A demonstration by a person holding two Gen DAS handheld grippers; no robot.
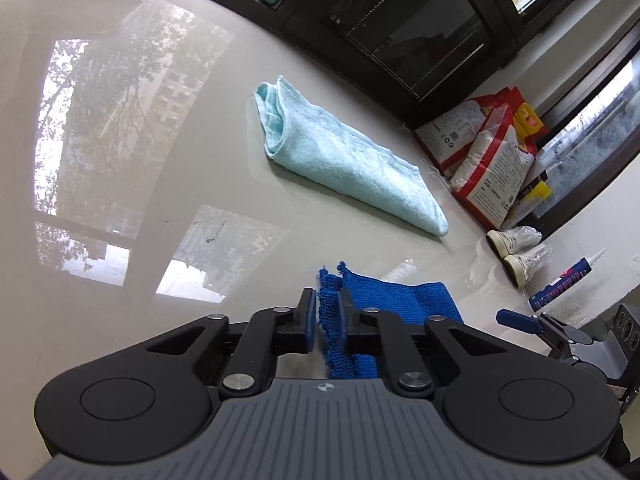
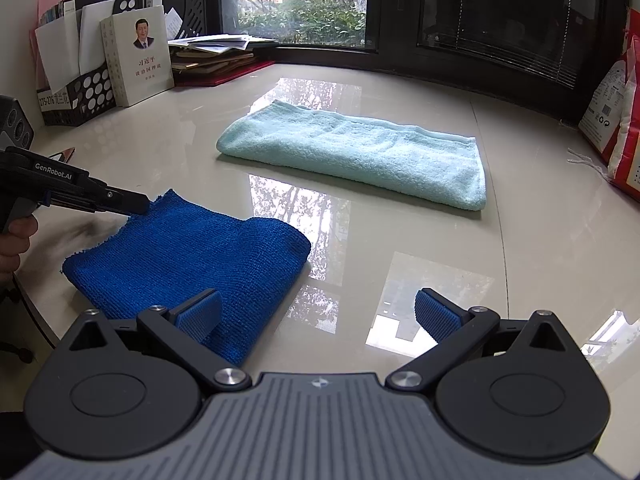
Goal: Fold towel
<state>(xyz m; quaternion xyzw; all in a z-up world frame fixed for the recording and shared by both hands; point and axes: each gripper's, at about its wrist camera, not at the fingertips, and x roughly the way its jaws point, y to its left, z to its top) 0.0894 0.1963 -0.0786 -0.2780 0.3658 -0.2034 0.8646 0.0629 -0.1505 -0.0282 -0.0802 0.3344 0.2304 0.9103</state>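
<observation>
Glossy table | L gripper pinching blue towel corner | R gripper wide open, empty | keep pinch firm, align edges.

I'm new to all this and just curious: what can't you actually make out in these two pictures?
- Left wrist view: the near part of the dark blue cloth is hidden behind the left gripper.
- Right wrist view: that cloth's near edge is covered by the right gripper.
- Right wrist view: the red bag is cut off by the right edge.
- Both views: how many layers the light blue towel has.
</observation>
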